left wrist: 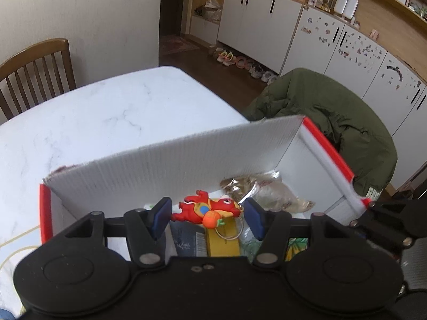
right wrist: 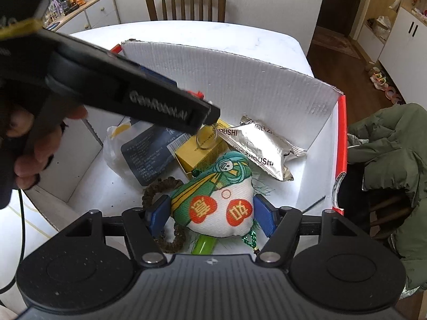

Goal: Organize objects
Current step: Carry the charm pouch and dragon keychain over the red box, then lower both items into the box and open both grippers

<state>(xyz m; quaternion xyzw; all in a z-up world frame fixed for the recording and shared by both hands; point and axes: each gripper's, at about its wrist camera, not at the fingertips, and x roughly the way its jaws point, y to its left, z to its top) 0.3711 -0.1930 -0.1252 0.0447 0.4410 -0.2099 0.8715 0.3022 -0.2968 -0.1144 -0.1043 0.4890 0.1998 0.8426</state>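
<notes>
- Left tool (left wrist: pixel 206 217) spread wide over the white box (left wrist: pixel 170 160); red dragon keychain (left wrist: pixel 206 208) between its fingers, seemingly loose.
- Right tool (right wrist: pixel 212 214) likewise wide apart; embroidered sachet (right wrist: pixel 221 200) between its pads inside the box.

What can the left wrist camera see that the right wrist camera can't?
Only the left wrist view shows the whole red dragon keychain between the left gripper's jaws, and the stickered white cupboards. Only the right wrist view shows the heart-shaped pouch between the right gripper's jaws, and the person's hand. Both show the white box, yellow carton, silver packet and green coat.
</notes>
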